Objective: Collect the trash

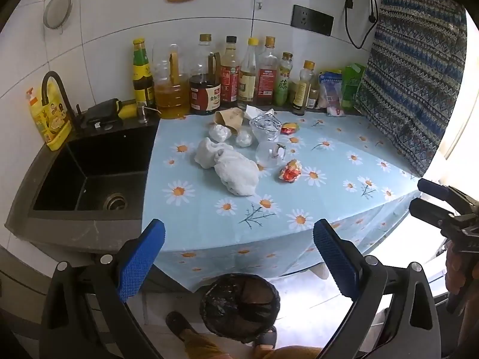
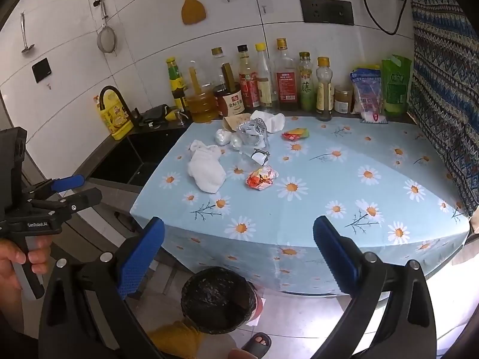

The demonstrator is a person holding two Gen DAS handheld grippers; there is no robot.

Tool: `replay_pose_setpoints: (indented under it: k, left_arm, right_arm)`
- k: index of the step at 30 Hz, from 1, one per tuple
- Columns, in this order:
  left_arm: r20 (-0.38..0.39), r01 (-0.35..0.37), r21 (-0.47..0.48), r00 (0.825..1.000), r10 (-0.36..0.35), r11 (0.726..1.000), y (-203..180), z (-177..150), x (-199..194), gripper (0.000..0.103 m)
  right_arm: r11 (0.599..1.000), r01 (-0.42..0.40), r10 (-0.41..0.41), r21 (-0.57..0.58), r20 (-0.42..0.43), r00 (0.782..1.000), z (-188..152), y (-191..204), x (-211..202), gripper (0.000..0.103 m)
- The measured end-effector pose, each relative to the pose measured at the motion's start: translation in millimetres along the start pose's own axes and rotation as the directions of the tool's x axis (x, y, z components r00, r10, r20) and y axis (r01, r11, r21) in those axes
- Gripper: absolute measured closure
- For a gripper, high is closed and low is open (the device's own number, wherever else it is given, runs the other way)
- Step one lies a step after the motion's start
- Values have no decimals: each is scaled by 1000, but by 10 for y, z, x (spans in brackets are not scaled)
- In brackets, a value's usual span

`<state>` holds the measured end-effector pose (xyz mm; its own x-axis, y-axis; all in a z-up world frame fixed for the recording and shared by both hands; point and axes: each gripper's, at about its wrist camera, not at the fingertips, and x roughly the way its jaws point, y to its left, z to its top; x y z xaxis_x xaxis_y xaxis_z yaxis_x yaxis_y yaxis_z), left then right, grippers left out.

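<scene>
Currently, left gripper (image 1: 239, 258): fingers spread wide, nothing held
right gripper (image 2: 239, 257): fingers parted, nothing gripped
trash: red wrapper (image 2: 261, 177), crumpled tissue (image 1: 227, 167) seen mid-frame on table (image 2: 329, 197)
bin (image 1: 239, 306): bottom centre, on floor

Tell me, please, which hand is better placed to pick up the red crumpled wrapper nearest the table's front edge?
Probably the right. Both tongs, left and right, are open and empty, short of the table, but the red wrapper lies nearly straight ahead of the right, just right of the white cloth.

We count two red-and-yellow crumpled snack wrappers (image 1: 290, 171) (image 1: 289, 127), two small white paper balls (image 1: 220, 132) (image 1: 244, 139), one crushed clear plastic bottle (image 1: 267, 137), one brown paper cup (image 1: 229, 118), one black-lined round bin (image 1: 239, 305).
</scene>
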<state>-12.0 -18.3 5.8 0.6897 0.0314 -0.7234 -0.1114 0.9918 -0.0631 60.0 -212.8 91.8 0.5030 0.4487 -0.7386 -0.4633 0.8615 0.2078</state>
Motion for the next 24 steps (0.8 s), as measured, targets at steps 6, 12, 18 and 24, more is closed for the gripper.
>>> replay_pose_setpoints:
  k: [6, 12, 18, 24]
  left_arm:
    - [1, 23, -1, 1000, -23, 1000, 127, 31, 4, 7]
    - [14, 35, -12, 999, -35, 999, 173, 72, 4, 7]
    - [12, 37, -2, 999, -37, 999, 123, 70, 10, 7]
    - [6, 40, -7, 999, -40, 999, 72, 39, 26, 7]
  right_arm:
    - [998, 57, -57, -10, 8, 998, 26, 78, 104, 5]
    - [998, 66, -66, -20, 7, 998, 21, 120, 152, 5]
    - [999, 53, -53, -13, 11, 999, -28, 117, 130, 5]
    - [998, 54, -54, -13, 13, 998, -48, 113, 106, 5]
